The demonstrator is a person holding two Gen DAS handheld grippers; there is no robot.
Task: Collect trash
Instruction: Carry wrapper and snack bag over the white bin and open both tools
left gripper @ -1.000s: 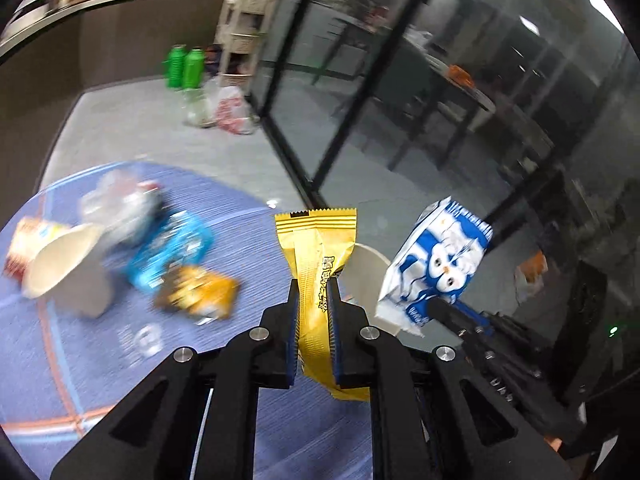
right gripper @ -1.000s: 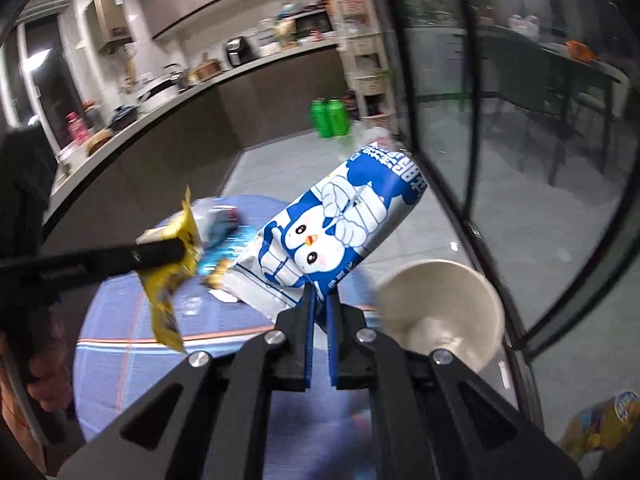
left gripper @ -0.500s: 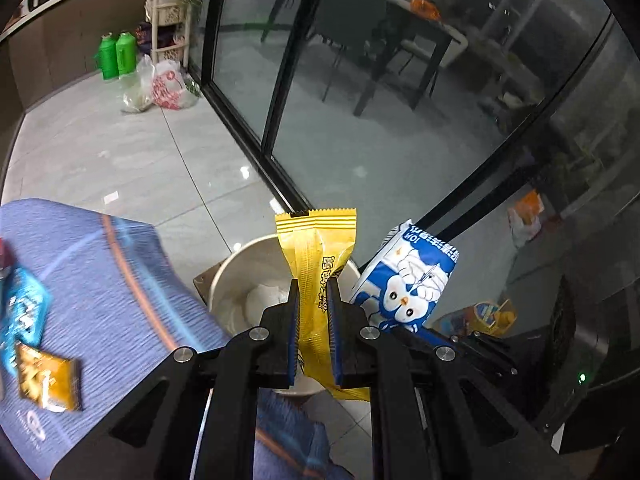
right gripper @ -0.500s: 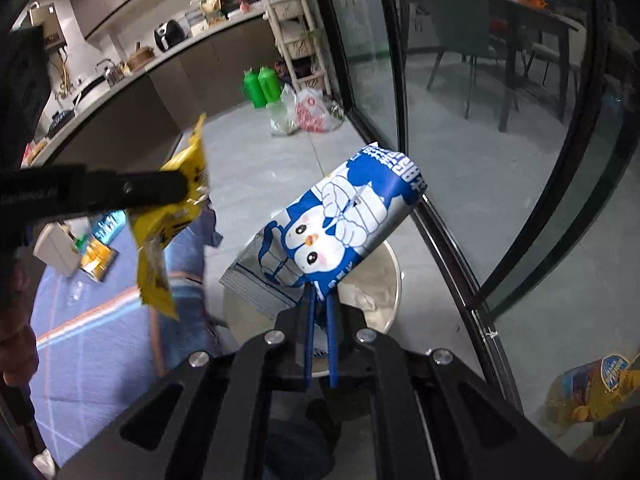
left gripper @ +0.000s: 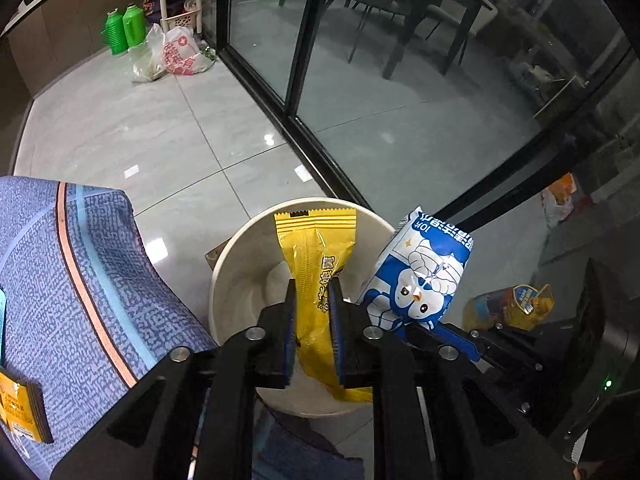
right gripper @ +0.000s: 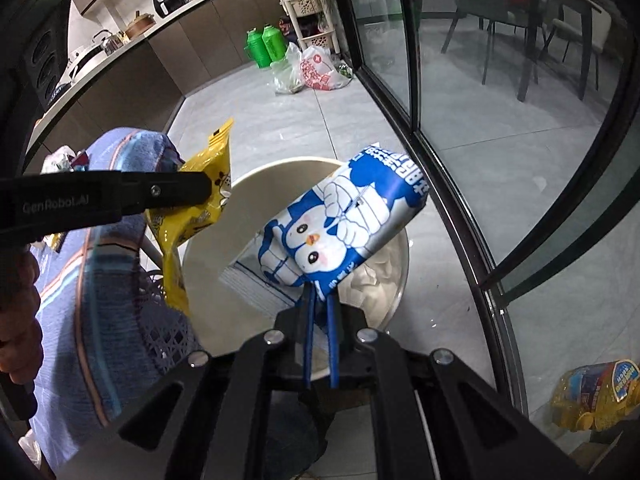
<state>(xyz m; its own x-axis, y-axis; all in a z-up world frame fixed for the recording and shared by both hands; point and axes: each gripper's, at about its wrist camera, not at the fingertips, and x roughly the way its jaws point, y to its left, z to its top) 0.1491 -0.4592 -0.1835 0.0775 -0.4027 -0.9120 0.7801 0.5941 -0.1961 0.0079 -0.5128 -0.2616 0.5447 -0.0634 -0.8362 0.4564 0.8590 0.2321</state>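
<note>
We hold both pieces over the bin (left gripper: 240, 280) so they drop inside. Our left gripper (left gripper: 313, 320) has the yellow wrapper (left gripper: 316, 248) between its jaws, which are opening. Our right gripper (right gripper: 320, 320), jaws also opening, still pinches the blue-and-white packet (right gripper: 340, 224) by its lower edge.

Yellow wrapper (left gripper: 316, 256), blue-and-white penguin-print pack (left gripper: 420, 276), cream bin (left gripper: 240, 280), blue patterned cloth (left gripper: 80, 280)
</note>
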